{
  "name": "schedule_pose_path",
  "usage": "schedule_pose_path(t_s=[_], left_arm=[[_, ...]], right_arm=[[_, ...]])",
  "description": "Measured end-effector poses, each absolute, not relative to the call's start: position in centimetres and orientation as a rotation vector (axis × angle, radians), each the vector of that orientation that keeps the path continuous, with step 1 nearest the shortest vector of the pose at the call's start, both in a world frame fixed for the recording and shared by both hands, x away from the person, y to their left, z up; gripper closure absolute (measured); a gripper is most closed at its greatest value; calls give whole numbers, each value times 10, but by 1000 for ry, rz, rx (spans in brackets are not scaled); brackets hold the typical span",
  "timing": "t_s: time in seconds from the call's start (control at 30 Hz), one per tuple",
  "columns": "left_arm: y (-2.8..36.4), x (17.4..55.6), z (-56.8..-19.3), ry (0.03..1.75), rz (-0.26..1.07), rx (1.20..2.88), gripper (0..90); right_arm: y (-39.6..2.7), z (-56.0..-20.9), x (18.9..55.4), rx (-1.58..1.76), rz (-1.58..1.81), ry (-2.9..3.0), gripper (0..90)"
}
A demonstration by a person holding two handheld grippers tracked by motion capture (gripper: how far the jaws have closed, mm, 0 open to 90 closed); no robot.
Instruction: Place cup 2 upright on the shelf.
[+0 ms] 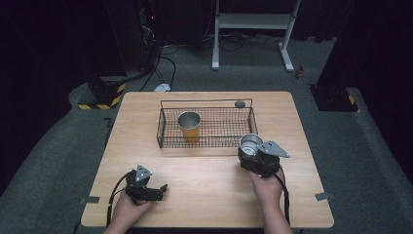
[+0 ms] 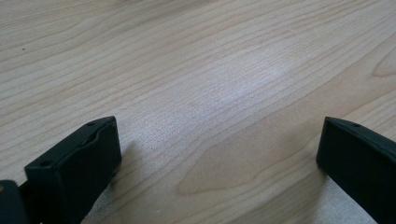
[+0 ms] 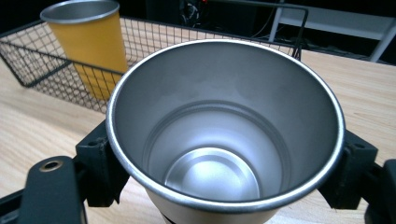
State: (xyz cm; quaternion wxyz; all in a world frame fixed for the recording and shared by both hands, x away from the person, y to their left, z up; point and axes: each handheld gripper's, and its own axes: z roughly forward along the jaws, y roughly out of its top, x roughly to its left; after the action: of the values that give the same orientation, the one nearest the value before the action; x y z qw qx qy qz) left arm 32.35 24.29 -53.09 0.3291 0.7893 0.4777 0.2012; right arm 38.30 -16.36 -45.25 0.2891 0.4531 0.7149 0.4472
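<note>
A steel cup [image 3: 224,135] being gripped upright by the right gripper [image 1: 254,155] near the tabletop's right edge, just before a wire basket [image 1: 165,127] holding a yellow cup [image 1: 189,126], the left gripper [image 1: 158,190] being held spread, nothing between its jaws, near the front-left corner.

This looks like a lab or recording studio: dark walls all around, grey carpet [image 1: 341,146] underfoot, and one bare wooden table [image 1: 204,195] lit in the middle. Far left, cables [image 1: 156,63] trail past a hazard-striped base [image 1: 104,97]. Far behind stands a white metal stand [image 1: 253,22].
</note>
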Motion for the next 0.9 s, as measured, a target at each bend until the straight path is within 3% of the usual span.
schedule_pose_path(t_s=[0.9], left_arm=[[243, 324, -531, 1240, 525, 2068, 11]], right_arm=[[-143, -429, 396, 1186, 1211, 1905, 183]])
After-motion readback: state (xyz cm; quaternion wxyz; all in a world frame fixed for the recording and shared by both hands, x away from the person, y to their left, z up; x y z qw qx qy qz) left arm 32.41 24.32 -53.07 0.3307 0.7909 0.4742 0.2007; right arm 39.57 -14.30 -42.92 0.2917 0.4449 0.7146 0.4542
